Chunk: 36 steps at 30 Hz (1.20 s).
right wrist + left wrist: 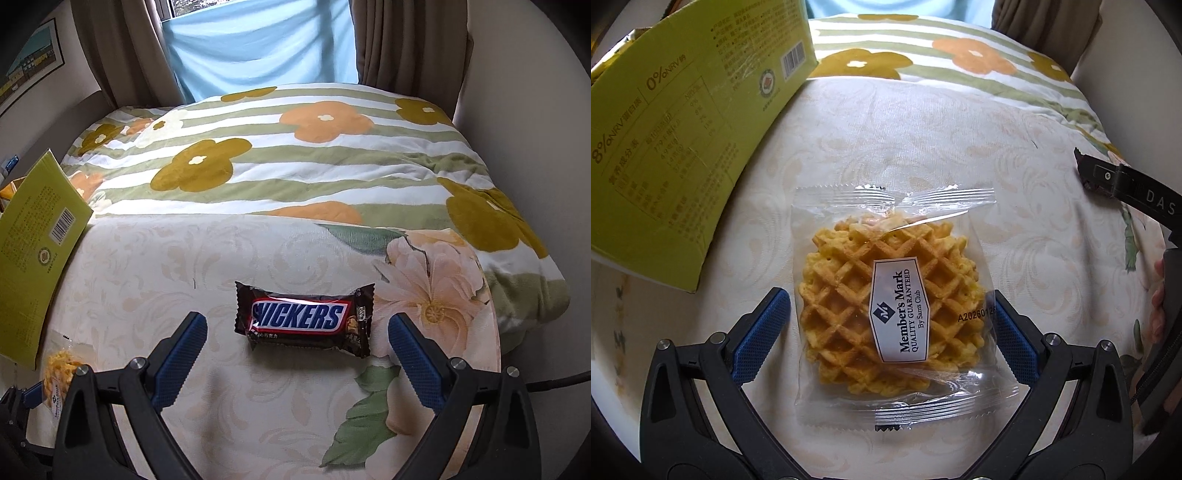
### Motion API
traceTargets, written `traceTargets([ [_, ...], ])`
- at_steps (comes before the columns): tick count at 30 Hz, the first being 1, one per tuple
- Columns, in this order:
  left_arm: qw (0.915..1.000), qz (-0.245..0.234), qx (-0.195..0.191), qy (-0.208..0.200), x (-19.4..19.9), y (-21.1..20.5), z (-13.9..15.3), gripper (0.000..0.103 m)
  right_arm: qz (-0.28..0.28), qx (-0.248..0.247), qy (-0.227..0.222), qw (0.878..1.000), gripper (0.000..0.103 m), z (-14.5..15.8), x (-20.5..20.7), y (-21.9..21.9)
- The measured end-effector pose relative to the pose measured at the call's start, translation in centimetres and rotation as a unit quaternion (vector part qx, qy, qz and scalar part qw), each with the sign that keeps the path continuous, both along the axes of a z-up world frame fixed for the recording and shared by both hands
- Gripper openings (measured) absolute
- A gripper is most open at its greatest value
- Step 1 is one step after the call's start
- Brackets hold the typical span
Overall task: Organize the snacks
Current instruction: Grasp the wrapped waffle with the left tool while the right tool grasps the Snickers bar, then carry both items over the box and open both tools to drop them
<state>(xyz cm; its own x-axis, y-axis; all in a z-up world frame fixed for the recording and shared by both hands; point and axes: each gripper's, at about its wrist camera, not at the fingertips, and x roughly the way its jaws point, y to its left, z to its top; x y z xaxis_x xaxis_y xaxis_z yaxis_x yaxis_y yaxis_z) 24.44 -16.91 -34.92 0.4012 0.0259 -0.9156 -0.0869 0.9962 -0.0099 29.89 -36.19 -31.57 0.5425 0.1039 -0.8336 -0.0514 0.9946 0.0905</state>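
The left tongs point(892, 332) hang wide apart just over a clear-wrapped waffle point(890, 314), one blue pad point(761, 336) on each side of the packet, grasping nothing. The waffle lies flat on the bed point(923, 129), on its pale patterned sheet. The packet's long axis runs from the camera toward the far end of the bed, its crimped seams at the near and far ends; the white label reads along that same axis. A yellow-green box point(683, 129) stands tilted near the bed's left edge, its printed panel facing the waffle, well apart from it.

The right tongs point(297, 362) are likewise released, spread on either side of a Snickers bar point(303, 319) without touching it. The bar lies flat on the same sheet with its long axis across the bed, left to right, lettering upright toward the camera. Beyond it a striped flowered blanket point(314, 147) covers the far part of the bed.
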Motion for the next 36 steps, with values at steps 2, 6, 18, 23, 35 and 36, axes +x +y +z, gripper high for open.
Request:
traceTargets([
  [2,1.0,-0.005,0.003,-0.005,-0.2,-0.3,0.5,0.082,-0.005,-0.003,-0.001,1.0,0.098,-0.1,0.1,-0.1],
  [6,1.0,-0.009,0.0,0.004,0.2,-0.3,0.9,0.079,-0.008,-0.008,-0.008,1.0,0.093,-0.2,0.2,-0.1],
  [18,1.0,-0.007,0.006,0.004,0.3,-0.1,1.2,0.077,0.001,-0.038,-0.012,0.999,0.061,-0.7,0.3,0.6],
  [23,1.0,-0.009,0.003,0.0,0.2,-0.3,1.6,0.077,0.0,-0.032,-0.018,0.999,0.055,-0.4,0.0,0.6],
  [35,0.9987,-0.026,0.004,-0.043,-0.4,-1.1,6.3,0.077,0.008,-0.01,-0.036,0.999,0.053,3.1,-1.8,0.2],
  [36,0.9983,-0.028,0.004,-0.05,-0.4,-1.2,7.2,0.077,0.01,-0.009,-0.041,0.999,0.053,3.9,-2.1,0.3],
])
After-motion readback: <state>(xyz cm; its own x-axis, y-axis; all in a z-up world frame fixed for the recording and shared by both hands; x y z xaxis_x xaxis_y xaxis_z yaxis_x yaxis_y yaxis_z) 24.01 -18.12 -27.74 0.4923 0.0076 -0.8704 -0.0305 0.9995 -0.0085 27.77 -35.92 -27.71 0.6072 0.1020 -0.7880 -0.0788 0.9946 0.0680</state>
